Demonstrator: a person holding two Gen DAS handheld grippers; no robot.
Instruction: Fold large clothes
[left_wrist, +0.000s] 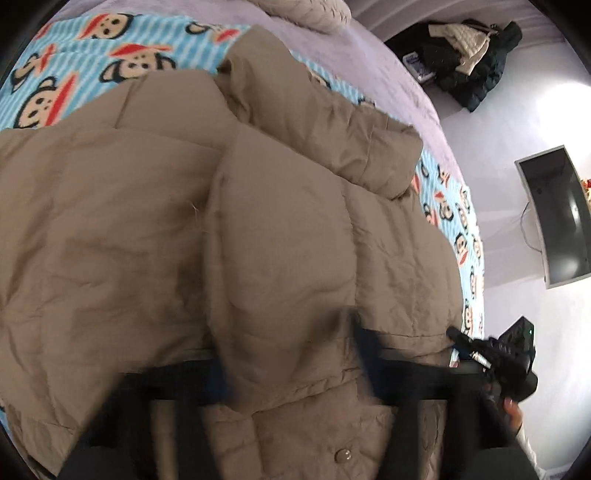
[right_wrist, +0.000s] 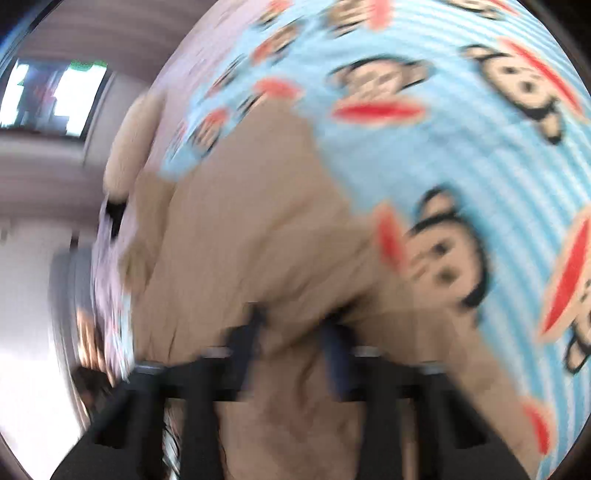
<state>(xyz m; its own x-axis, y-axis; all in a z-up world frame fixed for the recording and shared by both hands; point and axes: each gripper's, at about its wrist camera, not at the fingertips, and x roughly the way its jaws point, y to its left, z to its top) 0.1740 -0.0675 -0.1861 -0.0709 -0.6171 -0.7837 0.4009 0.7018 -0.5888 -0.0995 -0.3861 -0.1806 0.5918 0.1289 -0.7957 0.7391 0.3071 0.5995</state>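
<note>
Monkey-print blue blanket (left_wrist: 92, 48) underlies your tan quilted puffer coat (left_wrist: 147, 206); both fingers pairs, left (left_wrist: 291, 354) and right (right_wrist: 291, 339), look part-open around coat folds, grip uncertain; mid-fold, lay it flat next.

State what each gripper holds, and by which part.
Both frames are blurred: the left gripper and right gripper each straddle puffy tan quilted jacket fabric; an actual grip cannot be told.

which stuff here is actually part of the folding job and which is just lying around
Part of the job:
- tan puffer coat, spread on the bed
- left gripper, fabric between its fingers
- right gripper, fabric between its fingers

Just lying about:
- monkey-print blanket under the coat
- pile of dark clothes on the floor
- monitor
- beige pillow
</note>
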